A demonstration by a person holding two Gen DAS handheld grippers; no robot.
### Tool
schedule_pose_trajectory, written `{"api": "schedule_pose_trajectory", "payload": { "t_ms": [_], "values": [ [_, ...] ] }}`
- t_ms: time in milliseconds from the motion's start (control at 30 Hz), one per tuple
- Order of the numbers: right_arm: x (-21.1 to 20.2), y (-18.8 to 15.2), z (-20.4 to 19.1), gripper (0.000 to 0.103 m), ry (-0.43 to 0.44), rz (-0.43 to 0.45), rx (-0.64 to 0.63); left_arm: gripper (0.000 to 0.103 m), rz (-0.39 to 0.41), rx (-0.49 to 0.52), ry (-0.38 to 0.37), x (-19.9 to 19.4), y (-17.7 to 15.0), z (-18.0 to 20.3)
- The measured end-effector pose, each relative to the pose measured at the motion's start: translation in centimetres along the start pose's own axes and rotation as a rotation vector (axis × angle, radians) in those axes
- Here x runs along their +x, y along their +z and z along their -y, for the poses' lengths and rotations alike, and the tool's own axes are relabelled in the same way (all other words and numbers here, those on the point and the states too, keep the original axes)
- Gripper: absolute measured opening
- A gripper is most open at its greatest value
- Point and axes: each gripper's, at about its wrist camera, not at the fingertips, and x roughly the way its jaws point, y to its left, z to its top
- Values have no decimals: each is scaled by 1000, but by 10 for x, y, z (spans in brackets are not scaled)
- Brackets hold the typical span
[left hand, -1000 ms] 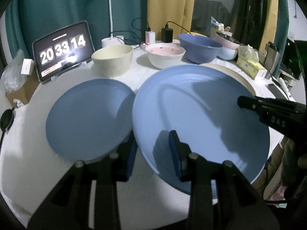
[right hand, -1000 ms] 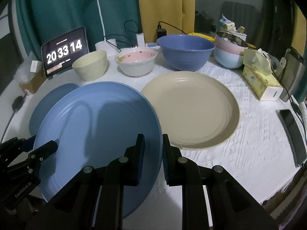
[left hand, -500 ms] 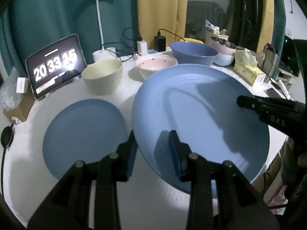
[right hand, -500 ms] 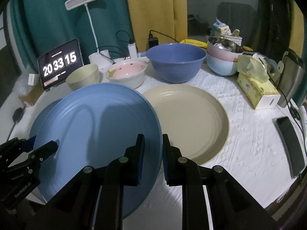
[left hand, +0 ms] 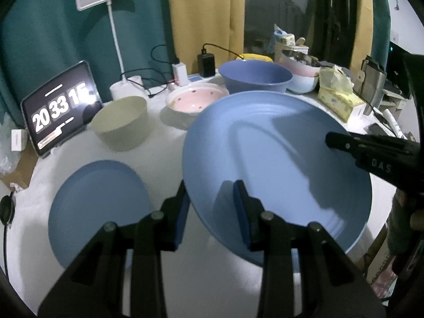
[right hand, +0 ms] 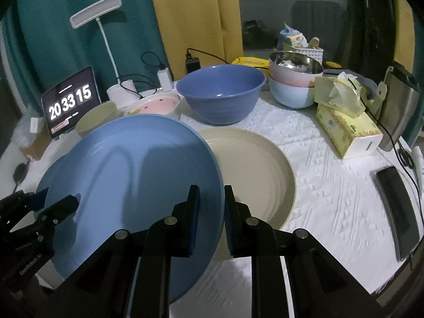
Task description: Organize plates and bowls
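- I am holding the large blue plate [left hand: 278,159] by opposite edges, tilted, above the counter [right hand: 331,185], which is covered in a white embossed cloth.
- My left gripper [left hand: 212,212] is pinching the plate's rim, its jaws narrowed on the thin edge, one blue pad above and one below.
- My right gripper [right hand: 210,220] is clamping the opposite rim, jaws nearly together on it.
- The plate is round, smooth and matte, with faint concentric ridges near its rim.
- A smaller flat blue plate [left hand: 98,209] is lying on the cloth under my left side.
- A round beige plate [right hand: 251,175] with a raised rim is lying beside my right jaws, partly hidden by the held plate.
- Behind are sitting a cream bowl [left hand: 122,122], a pink speckled bowl [left hand: 196,100] and a deep blue bowl [right hand: 220,92].
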Motion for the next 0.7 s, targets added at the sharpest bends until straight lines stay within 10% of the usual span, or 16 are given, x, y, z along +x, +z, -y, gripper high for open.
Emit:
{"api": "schedule_pose_trajectory", "payload": {
  "t_ms": [700],
  "values": [
    [35, 20, 58, 19, -22, -24, 46, 34, -62, 36, -20, 58, 32, 43]
  ]
}}
